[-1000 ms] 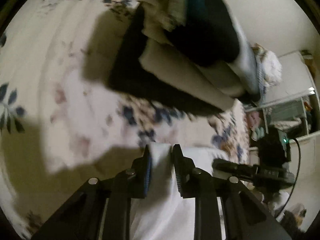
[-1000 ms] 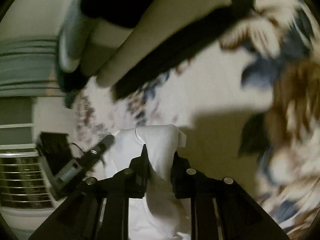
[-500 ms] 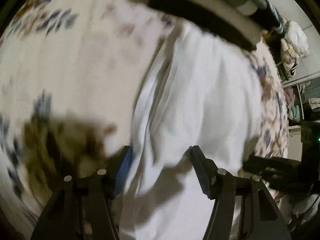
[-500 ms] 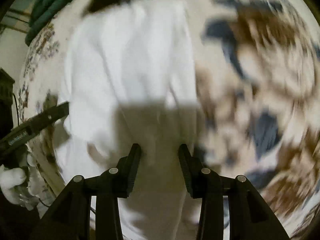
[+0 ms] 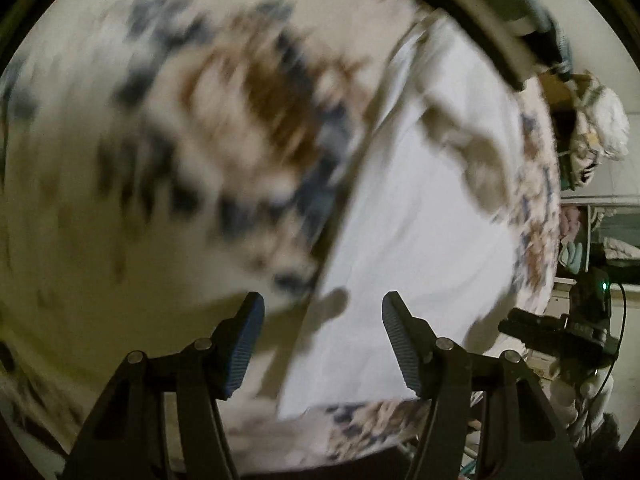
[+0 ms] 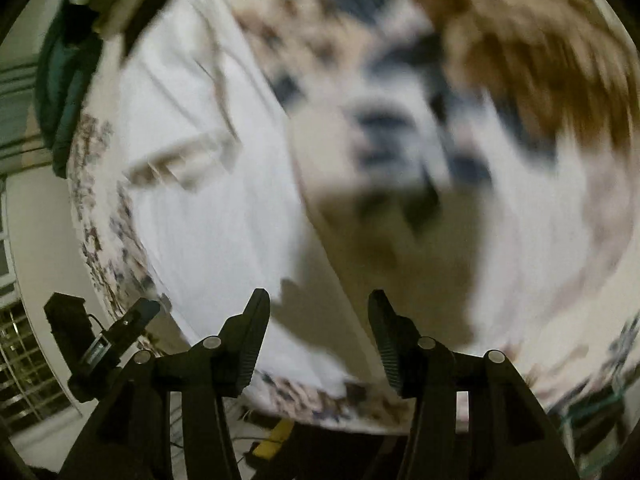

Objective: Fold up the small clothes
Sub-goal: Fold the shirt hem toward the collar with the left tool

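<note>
- The left tongs (image 5: 323, 312) stood released over the bed, their jaws well apart and gripping nothing.
- The right tongs (image 6: 319, 308) were likewise released, their jaws spreading wider, with nothing pressed between them.
- A white garment (image 5: 420, 232) lay spread flat on the flowered bedspread (image 5: 168, 152), reaching from the near edge of the bed toward the far end.
- In the left wrist view the garment's long left edge ran up from between the jaws, and the cloth filled the right half of the bed.
- In the right wrist view the same garment (image 6: 208, 208) lay to the left, its right edge running down between the jaws.
- Creases and a folded-over part showed on the garment's far half; the blur hid finer detail.
- A stack of folded clothes (image 5: 484, 12), dark and cream, sat at the far end of the bed, just beyond the garment.
- The bedspread's blue and brown flowers were smeared by motion blur.
- The other gripper (image 5: 560, 324) showed beyond the bed's right edge in the left wrist view.
</note>
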`<state>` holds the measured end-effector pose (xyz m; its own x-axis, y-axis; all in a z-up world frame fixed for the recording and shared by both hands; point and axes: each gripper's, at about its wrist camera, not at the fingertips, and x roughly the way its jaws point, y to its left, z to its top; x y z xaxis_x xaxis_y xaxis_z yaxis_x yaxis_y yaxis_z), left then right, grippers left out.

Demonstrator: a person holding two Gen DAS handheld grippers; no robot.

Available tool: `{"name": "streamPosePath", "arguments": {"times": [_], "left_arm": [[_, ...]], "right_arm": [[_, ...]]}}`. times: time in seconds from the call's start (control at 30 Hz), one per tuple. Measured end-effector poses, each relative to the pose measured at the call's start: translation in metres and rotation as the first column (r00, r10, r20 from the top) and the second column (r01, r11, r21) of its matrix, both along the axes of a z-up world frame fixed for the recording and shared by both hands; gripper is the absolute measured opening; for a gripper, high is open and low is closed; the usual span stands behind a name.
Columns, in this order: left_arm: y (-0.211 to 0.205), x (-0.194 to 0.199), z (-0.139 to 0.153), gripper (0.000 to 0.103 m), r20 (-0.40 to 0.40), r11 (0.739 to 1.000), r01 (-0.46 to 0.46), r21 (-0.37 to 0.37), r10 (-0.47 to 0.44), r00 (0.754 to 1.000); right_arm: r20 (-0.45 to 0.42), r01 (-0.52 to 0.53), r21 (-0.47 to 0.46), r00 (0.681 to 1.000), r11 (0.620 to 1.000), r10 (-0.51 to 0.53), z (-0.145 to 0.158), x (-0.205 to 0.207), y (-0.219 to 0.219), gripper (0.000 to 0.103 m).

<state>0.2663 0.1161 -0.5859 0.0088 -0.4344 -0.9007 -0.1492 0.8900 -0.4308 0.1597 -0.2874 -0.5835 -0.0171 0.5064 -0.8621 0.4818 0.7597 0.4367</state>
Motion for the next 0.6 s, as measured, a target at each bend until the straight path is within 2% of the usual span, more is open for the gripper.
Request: {"name": "streamPosePath", "arguments": {"times": [0.07,0.13,0.17,0.2,0.23,0.27,0.4,0.6], "left_arm": [[-0.006,-0.011,-0.006,0.059,-0.013,1.000,0.005,-0.012,-0.005,1.000],[-0.016,-0.020,-0.009,0.056,-0.007,0.999,0.045,0.015,-0.045,0.999],[-0.022,-0.022,-0.011,0.048,0.001,0.997,0.063,0.045,-0.063,0.998],[-0.031,-0.023,-0.010,0.018,0.006,0.995,0.078,0.069,-0.079,0.997],[-0.030,-0.024,-0.011,0.003,0.006,0.994,0.084,0.074,-0.084,0.996],[-0.030,-0.025,-0.007,0.003,0.017,0.994,0.077,0.076,-0.078,0.997],[-0.025,-0.026,0.007,0.003,0.048,0.996,0.062,0.058,-0.065,0.997],[-0.001,-0.026,0.021,0.003,0.060,0.997,0.058,0.040,-0.061,0.996]], "right_arm": [[-0.037,0.013,0.004,0.999,1.000,-0.013,-0.015,-0.020,0.007,0.054],[-0.064,-0.004,-0.003,0.998,1.000,0.004,-0.029,-0.029,0.020,0.054],[-0.068,-0.004,-0.005,0.998,1.000,0.004,-0.035,-0.032,0.027,0.052],[-0.061,0.005,-0.008,0.998,1.000,-0.006,-0.037,-0.036,0.029,0.032],[-0.054,0.013,-0.014,0.998,1.000,-0.014,-0.037,-0.038,0.031,0.016],[-0.048,0.018,-0.007,0.999,1.000,-0.018,-0.036,-0.040,0.034,0.003],[-0.028,0.062,-0.013,0.998,0.998,-0.062,-0.019,-0.047,0.041,0.002],[-0.045,0.149,0.045,0.988,0.988,-0.147,0.008,-0.069,0.030,0.001]]}}
